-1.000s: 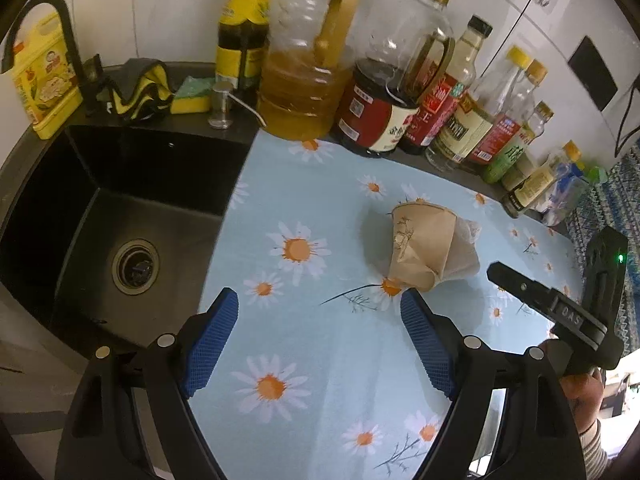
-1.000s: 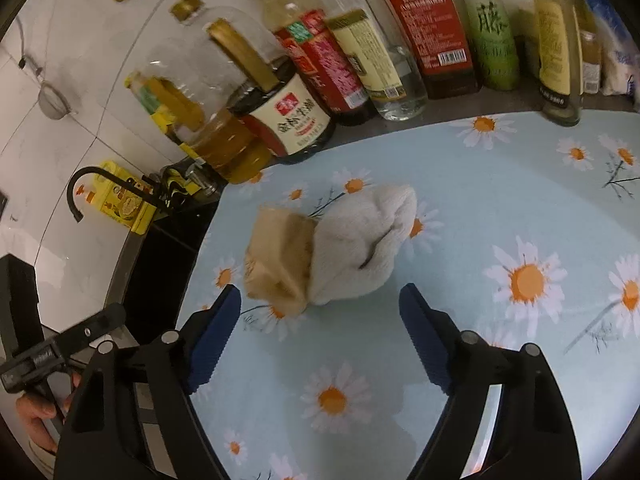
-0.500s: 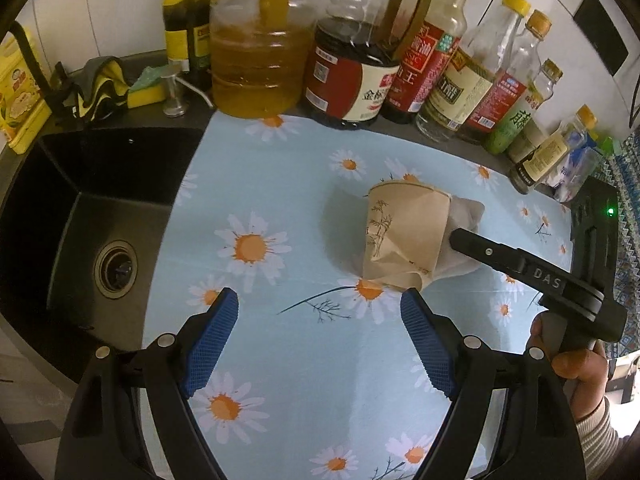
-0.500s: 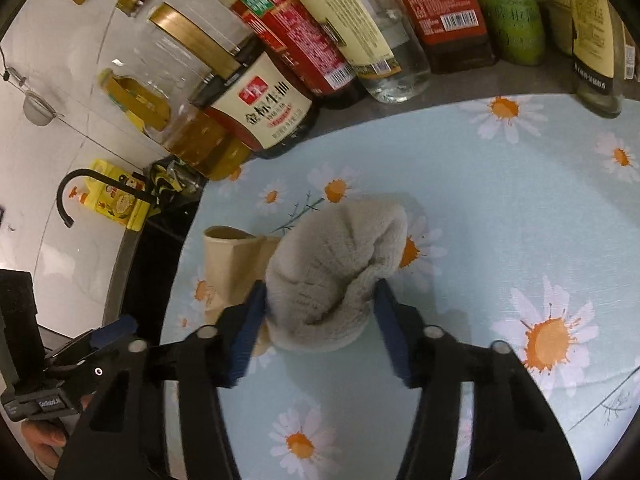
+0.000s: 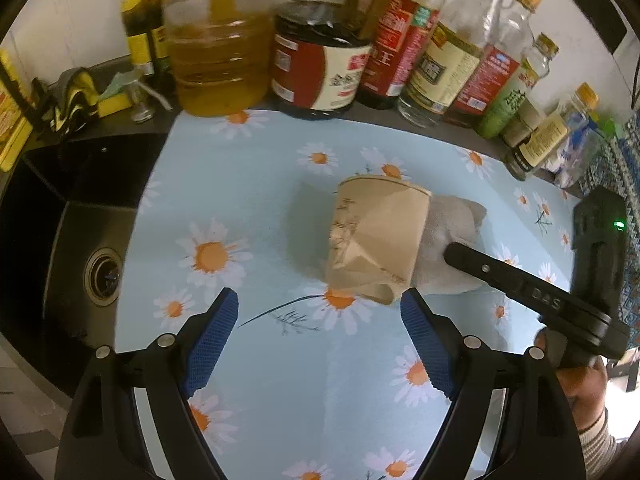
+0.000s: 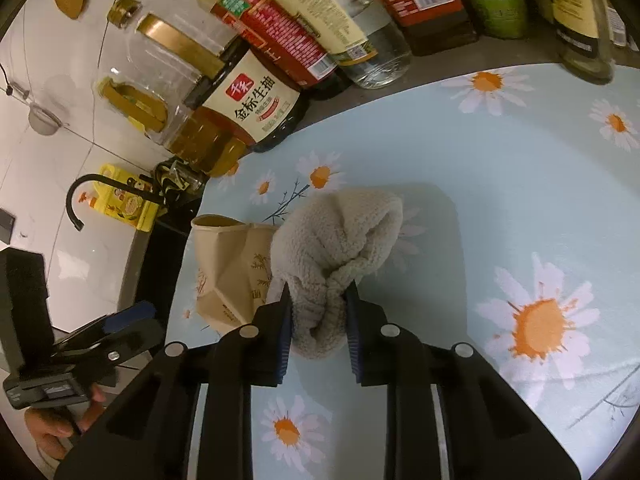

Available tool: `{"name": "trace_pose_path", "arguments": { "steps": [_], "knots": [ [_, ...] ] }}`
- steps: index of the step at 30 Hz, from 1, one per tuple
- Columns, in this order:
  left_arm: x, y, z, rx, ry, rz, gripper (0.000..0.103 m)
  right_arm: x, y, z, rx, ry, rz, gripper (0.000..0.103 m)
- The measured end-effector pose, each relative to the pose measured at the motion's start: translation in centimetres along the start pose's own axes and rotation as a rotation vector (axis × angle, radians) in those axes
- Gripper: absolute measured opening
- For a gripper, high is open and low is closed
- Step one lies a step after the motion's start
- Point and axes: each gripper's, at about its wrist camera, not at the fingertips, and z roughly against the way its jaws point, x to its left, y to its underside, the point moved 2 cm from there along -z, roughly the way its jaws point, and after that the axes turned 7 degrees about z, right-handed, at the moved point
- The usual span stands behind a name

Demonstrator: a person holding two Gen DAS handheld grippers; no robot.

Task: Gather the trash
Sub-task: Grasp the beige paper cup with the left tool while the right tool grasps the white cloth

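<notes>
A crushed brown paper cup [image 5: 372, 240] lies on its side on the daisy-print cloth [image 5: 248, 184]; it also shows in the right wrist view [image 6: 228, 264]. A beige fuzzy cloth [image 6: 336, 248] lies against its right side, also seen in the left wrist view [image 5: 448, 232]. My right gripper [image 6: 316, 320] is shut on the near end of the fuzzy cloth. My left gripper [image 5: 320, 332] is open, just in front of the cup, its right fingertip [image 5: 416, 320] close to the cup's base.
A row of oil and sauce bottles [image 5: 320, 60] stands along the back wall. A black sink [image 5: 72, 232] lies left of the cloth, with a faucet [image 6: 100, 196] and a yellow detergent bottle [image 6: 124, 200] behind it.
My right gripper has closed on the fuzzy cloth, bunching it. My left gripper has moved closer to the cup and stays open.
</notes>
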Motion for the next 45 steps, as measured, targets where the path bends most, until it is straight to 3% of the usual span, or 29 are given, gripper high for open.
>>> {"name": "trace_pose_path", "arguments": {
  "steps": [16, 25, 28, 37, 45],
  "knots": [
    [-5.2, -2.3, -4.4, 0.044, -0.066, -0.151, 0.081, -3.0, 1.8, 6.1, -0.095, 0.051, 0.027, 0.025],
    [-5.6, -3.2, -7.9, 0.081, -0.112, -0.185, 0.079, -4.3, 1.5, 7.0, -0.113, 0.026, 0.011, 0.025],
    [-5.5, -3.4, -8.2, 0.067, -0.105, -0.190, 0.058, -4.4, 1.4, 7.0, -0.115, 0.022, 0.013, 0.025],
    [-4.2, -3.6, -7.5, 0.065, -0.044, -0.169, 0.058, -3.9, 1.5, 6.8, -0.107, 0.029, 0.019, 0.025],
    [-3.2, -2.1, -3.9, 0.031, 0.026, -0.187, 0.058, -0.8, 2.3, 7.9, -0.126, 0.058, 0.044, 0.025]
  ]
}}
